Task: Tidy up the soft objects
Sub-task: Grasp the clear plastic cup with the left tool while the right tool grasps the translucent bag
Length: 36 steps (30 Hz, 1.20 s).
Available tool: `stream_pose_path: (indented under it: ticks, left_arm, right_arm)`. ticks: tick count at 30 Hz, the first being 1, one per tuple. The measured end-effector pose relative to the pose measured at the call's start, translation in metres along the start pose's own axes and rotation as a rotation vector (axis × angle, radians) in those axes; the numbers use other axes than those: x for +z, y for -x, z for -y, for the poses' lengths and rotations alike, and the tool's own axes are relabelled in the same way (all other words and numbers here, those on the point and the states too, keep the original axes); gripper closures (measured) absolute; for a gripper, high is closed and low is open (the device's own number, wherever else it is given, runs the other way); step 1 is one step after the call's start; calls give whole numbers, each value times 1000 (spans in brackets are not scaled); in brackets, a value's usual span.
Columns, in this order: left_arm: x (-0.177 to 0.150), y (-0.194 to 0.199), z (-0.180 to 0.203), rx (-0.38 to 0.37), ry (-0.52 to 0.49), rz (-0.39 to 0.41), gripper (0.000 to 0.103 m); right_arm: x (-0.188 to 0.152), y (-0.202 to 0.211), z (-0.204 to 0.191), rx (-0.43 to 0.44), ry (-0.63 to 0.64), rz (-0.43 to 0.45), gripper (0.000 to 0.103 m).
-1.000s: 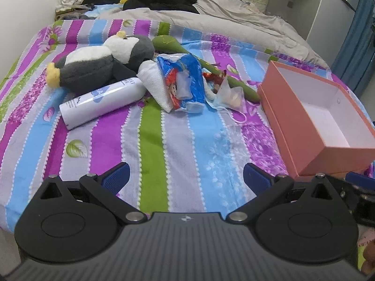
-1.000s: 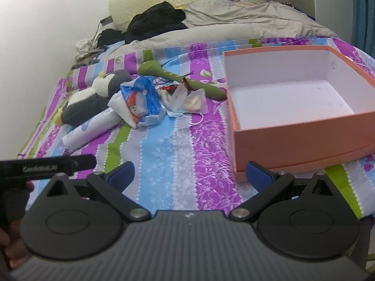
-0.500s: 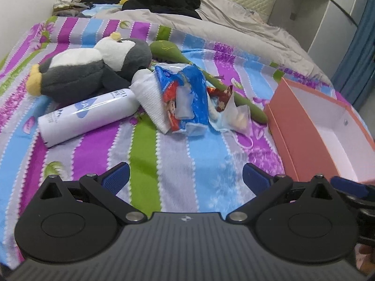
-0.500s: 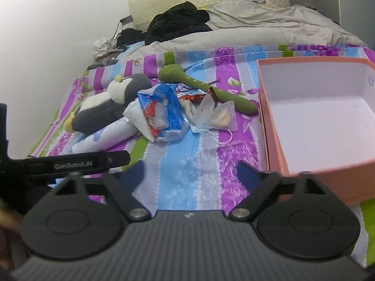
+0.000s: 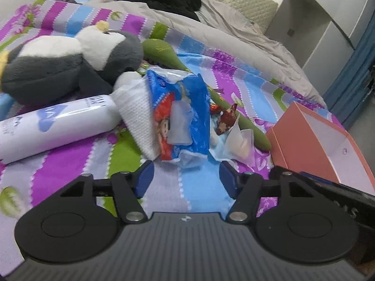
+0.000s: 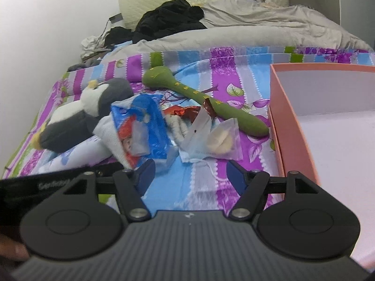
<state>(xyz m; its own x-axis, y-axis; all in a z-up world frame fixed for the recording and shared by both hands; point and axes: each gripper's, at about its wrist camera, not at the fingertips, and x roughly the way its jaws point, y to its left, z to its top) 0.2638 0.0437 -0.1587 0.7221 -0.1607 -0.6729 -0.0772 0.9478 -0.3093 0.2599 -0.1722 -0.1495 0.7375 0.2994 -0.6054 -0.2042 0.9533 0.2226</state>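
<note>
My right gripper (image 6: 188, 174) hangs spread and empty over the striped bedspread (image 6: 201, 199), just short of the blue packet (image 6: 145, 128). Left of that packet lies the penguin plush (image 6: 82, 117); right of it, the green toy (image 6: 204, 100), then the orange box (image 6: 293, 140).

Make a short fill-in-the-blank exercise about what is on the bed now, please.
1. The plush penguin lies on a ____ bedspread.
2. The box on the right is ____ outside.
3. The left gripper and the right gripper are both ____.
4. The long soft stick is ____ in colour.

Missing words: striped; orange; open; green
</note>
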Motion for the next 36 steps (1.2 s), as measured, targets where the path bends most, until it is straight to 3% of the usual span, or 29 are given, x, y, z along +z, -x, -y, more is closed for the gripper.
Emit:
stream_pose_path:
  ticks: [6, 11, 21, 24, 26, 29, 31, 32, 36]
  left_arm:
    - [10, -31, -5, -31, -21, 2, 42]
    - [20, -51, -4, -58, -43, 14, 52]
    - [23, -88, -3, -6, -109, 7, 56]
    - [20, -97, -6, 10, -111, 1, 56]
    - [21, -99, -7, 6, -101, 9, 58]
    - [22, -101, -8, 4, -87, 17, 67]
    - [22, -99, -7, 4, -80, 24, 74]
    - [22, -98, -7, 5, -77, 28, 74]
    - [21, -91, -11, 0, -53, 35, 79]
  right_arm:
    - [17, -38, 5, -45, -1, -1, 29]
    - [32, -66, 8, -68, -13, 18, 27]
    - [35, -108, -1, -71, 23, -24, 34]
    - [32, -116, -6, -82, 52, -31, 42]
    - [31, -122, -7, -94, 62, -48, 58]
    - [29, -122, -5, -103, 65, -54, 75]
    - [28, -119, -4, -106, 67, -53, 81]
    - [27, -116, -3, -105, 63, -49, 89]
    - [21, -102, -6, -104, 81, -30, 95]
